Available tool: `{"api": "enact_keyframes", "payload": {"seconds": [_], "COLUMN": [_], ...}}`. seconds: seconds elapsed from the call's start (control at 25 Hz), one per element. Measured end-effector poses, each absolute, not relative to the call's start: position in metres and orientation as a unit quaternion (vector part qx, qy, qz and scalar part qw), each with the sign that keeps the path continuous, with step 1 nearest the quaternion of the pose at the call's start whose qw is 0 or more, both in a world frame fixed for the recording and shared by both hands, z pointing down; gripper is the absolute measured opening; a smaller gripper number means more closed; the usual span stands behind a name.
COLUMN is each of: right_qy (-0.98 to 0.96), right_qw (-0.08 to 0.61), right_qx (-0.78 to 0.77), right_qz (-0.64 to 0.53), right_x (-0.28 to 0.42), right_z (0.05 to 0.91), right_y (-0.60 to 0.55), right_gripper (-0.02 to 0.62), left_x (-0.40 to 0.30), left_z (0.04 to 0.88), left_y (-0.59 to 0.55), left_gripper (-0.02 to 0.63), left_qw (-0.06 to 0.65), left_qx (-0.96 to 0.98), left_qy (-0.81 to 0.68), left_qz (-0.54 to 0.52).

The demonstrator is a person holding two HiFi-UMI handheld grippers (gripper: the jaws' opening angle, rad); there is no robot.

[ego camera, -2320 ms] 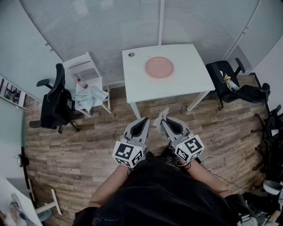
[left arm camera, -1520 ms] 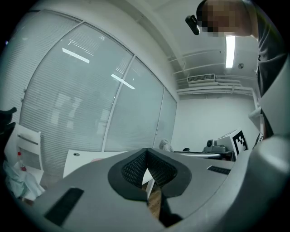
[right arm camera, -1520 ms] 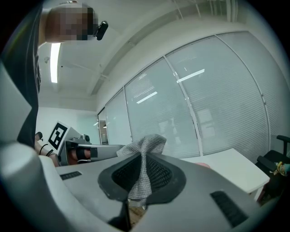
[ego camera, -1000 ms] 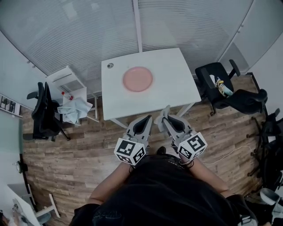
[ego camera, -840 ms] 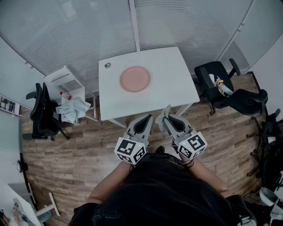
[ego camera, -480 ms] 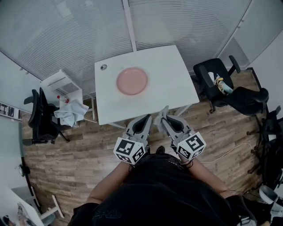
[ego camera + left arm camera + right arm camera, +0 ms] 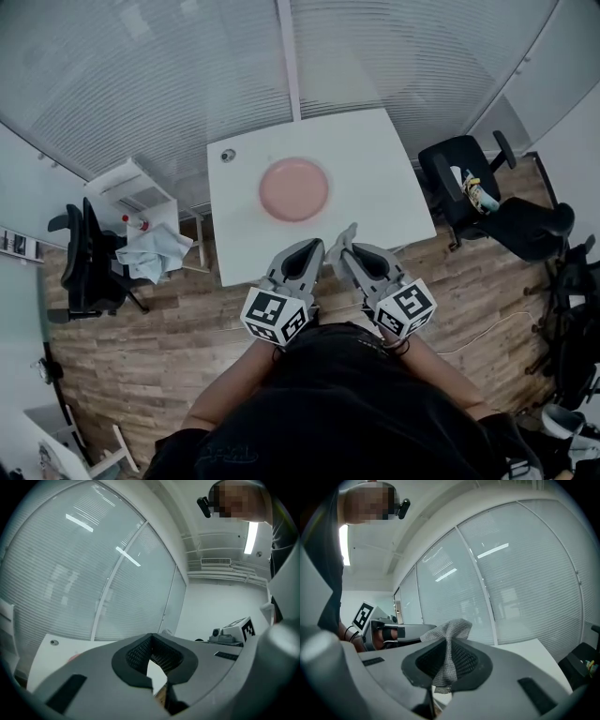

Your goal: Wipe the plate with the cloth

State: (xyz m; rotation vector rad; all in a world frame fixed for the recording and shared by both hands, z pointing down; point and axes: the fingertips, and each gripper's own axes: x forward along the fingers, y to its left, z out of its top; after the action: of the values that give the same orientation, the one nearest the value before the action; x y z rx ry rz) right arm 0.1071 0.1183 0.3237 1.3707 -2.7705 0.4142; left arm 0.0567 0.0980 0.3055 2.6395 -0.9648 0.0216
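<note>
Head view: you stand at the near edge of a white desk (image 7: 375,178). A pink plate (image 7: 294,188) lies flat near its middle, with nothing on it. You hold both tongs side by side in front of you, their tips at the desk's near edge and apart from the plate. The left tongs (image 7: 313,249) are closed together on nothing. The right tongs (image 7: 343,251) are clamped on a grey cloth (image 7: 350,233). In the right gripper view the cloth (image 7: 451,641) stands up as a short tuft above the jaws.

To wipe well, you would likely tip the right tongs so the fabric meets the plate before the hard tips do. Little cloth sticks out, so scraping looks like the main risk. The left tongs could steady the rim if the plate slides.

The plate sits well in from every edge, on bare desk. A small round fitting (image 7: 228,156) marks the far left corner. A black chair (image 7: 469,183) stands near the right edge, and a white stand (image 7: 131,187) is off to the left.
</note>
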Motion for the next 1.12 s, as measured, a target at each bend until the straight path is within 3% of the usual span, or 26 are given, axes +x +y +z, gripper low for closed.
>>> {"api": "enact_keyframes", "payload": {"seconds": [0.36,0.52,1.12], "right_qy": [-0.89,-0.889,-0.895], "right_qw": [0.005,0.009,0.025], "right_qx": [0.44,0.438,0.417], "right_qz": [0.122,0.133,0.157], "right_x": [0.048,0.029,0.017], "right_z": [0.308,0.317,0.339], "right_y": [0.045,0.026,-0.031], "right_gripper": [0.046,0.046,0.046], "left_x": [0.004,-0.018,-0.042], "left_z": [0.283,0.291,0.325], "left_y": [0.023,0.005,-0.046], "left_gripper": [0.015,0.015,0.017], "left_qw": [0.15,0.18,0.208], "left_qx": [0.937,0.931,0.911], "left_qy": [-0.316,-0.317,-0.356], "left_qz": [-0.001,-0.017,0.004]}}
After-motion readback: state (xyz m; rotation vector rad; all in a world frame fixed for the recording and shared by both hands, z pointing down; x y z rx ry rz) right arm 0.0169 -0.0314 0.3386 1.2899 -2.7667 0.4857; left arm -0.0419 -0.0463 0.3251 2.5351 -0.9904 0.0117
